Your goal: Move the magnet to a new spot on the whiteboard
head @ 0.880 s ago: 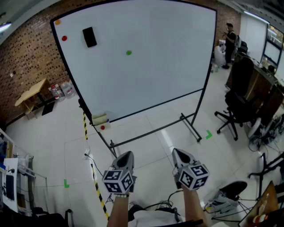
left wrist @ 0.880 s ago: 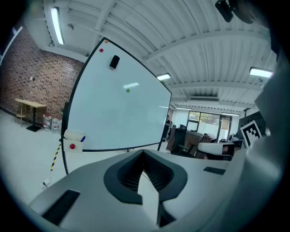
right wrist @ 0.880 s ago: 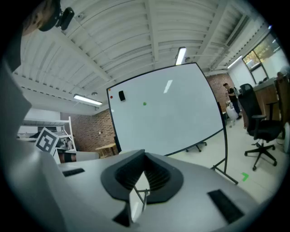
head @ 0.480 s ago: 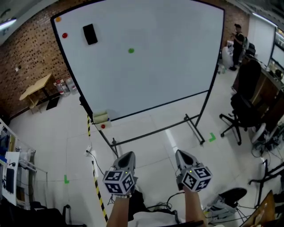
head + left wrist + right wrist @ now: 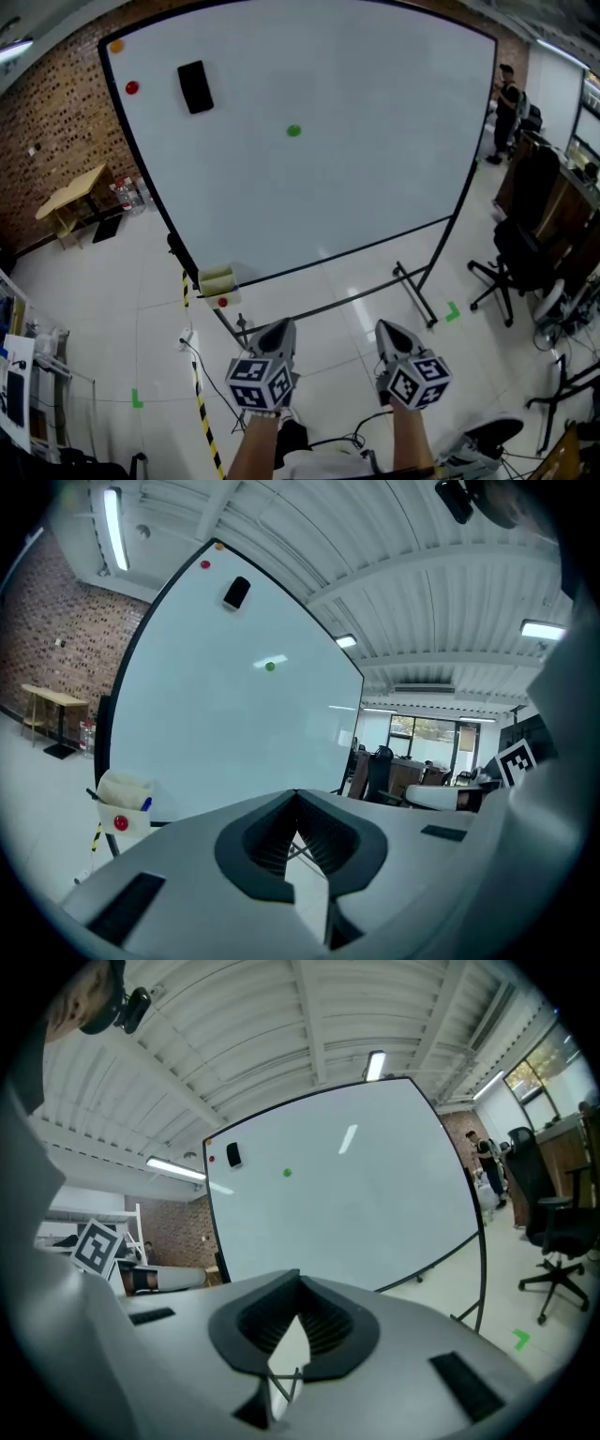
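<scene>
Magnet: a green magnet [image 5: 293, 130] sits on the whiteboard [image 5: 375, 187], near the middle of its upper part; a red magnet [image 5: 131, 87] and an orange magnet [image 5: 115, 46] sit at the top left corner, beside a black eraser [image 5: 194, 86].
Which one to move: I cannot tell from the task; the green one looks the likeliest, since it stands alone.
Left gripper [image 5: 280, 325]: low in front of the person and well apart from the board; its jaws are pressed together with nothing between them.
Right gripper [image 5: 385, 327]: level with the left one, also well short of the board; its jaws are closed on nothing.
Done: nothing as yet; every magnet is on the board and none is held.
Left: get within reach of the board, open one gripper, pinch the magnet, pull it off, and set it on a bare part of the board.
</scene>
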Available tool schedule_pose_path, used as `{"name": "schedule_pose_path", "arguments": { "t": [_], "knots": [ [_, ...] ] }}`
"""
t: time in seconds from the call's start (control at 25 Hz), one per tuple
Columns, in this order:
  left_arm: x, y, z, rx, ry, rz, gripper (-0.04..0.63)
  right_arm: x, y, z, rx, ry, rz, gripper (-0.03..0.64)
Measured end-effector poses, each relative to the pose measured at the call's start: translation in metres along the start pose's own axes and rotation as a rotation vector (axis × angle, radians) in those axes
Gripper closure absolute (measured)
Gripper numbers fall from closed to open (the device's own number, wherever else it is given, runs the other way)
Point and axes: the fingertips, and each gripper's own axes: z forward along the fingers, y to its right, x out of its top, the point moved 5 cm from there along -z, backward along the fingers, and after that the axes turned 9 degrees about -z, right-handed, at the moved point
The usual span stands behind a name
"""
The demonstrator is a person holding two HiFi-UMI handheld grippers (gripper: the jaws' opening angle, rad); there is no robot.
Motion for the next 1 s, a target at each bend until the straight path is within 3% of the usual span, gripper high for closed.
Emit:
{"name": "schedule_pose_path", "arguments": {
  "t": [0.4,0.84,0.92,1.0],
  "knots": [
    [0.091,-0.089,0.070,-0.039,0.001,0.029,0.599,0.058,-0.024,0.142,-0.004,0.060,-0.058,0.601],
    [0.122,-0.119,0.111,-0.032,0.028,0.008,0.598,0.136,-0.017,0.228,0.025,0.160,-0.200,0.594],
    [0.124,-0.114,0.117,-0.026,0.043,-0.006,0.599,0.158,-0.011,0.240,0.026,0.185,-0.255,0.565],
    [0.128,-0.109,0.124,-0.016,0.058,-0.013,0.599,0.182,-0.007,0.256,0.029,0.202,-0.320,0.480]
  ]
}}
